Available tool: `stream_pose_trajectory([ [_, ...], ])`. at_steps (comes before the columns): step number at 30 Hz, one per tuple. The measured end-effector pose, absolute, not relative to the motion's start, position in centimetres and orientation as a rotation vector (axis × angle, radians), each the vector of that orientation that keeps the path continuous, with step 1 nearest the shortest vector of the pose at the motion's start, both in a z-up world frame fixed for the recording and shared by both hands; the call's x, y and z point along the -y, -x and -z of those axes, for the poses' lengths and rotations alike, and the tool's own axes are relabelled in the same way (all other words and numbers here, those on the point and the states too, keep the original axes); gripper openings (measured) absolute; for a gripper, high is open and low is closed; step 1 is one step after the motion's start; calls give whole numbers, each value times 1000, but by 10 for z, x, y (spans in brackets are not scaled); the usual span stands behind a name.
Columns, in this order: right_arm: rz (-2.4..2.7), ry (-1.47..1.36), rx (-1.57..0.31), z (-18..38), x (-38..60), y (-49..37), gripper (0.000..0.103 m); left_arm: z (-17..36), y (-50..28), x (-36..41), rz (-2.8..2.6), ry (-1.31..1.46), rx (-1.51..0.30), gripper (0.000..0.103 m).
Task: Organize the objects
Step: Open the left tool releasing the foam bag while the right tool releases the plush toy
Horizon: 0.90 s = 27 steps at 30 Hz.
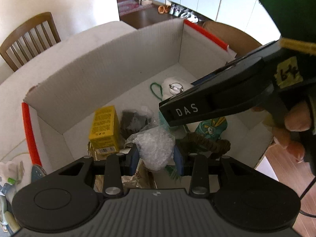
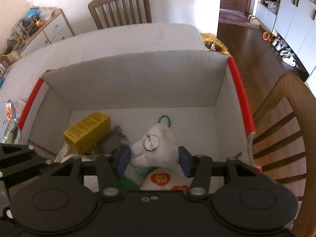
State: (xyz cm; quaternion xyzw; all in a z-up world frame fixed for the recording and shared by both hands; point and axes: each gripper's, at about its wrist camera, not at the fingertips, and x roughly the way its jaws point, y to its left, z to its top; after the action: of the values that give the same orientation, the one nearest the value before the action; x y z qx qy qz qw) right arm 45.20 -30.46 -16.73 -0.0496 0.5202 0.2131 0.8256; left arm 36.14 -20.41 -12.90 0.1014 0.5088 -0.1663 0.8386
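Observation:
A white cardboard box (image 1: 110,59) with red edge strips holds a yellow carton (image 1: 104,128), a dark bag (image 1: 133,119), a white plush with a metal pin (image 1: 174,87) and a green cord (image 1: 155,90). My left gripper (image 1: 156,158) is shut on a clear bag of white beads (image 1: 156,148), held inside the box. In the right wrist view my right gripper (image 2: 155,161) hangs over the box (image 2: 138,75), its blue pads on either side of the white plush (image 2: 156,148), spread wide. The yellow carton (image 2: 86,133) lies at its left.
A wooden chair (image 2: 120,7) stands behind the white table (image 2: 118,37), another chair (image 2: 284,130) at the right. A fork (image 2: 62,153) leans in the box. Small clutter (image 1: 9,175) lies left of the box. A cabinet (image 2: 51,29) is far left.

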Motion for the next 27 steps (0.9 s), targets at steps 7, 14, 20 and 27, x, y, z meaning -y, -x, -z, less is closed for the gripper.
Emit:
stream_pose_trajectory([
  [7,-447,99,-1164,173,304,-461,51,141,-368,202,365,-191,-1140,37],
  [14,-441,111,-1190,174,303,-462,56,143,-368,204,380,-196,-1151,37],
  [20,-433,129,-1188,173,301,-460,58,139,-365,197,377,-169,-1151,45],
  [27,-452,107,-1154,159,305,-451,63,126,-357,183,363,-123,-1113,55],
])
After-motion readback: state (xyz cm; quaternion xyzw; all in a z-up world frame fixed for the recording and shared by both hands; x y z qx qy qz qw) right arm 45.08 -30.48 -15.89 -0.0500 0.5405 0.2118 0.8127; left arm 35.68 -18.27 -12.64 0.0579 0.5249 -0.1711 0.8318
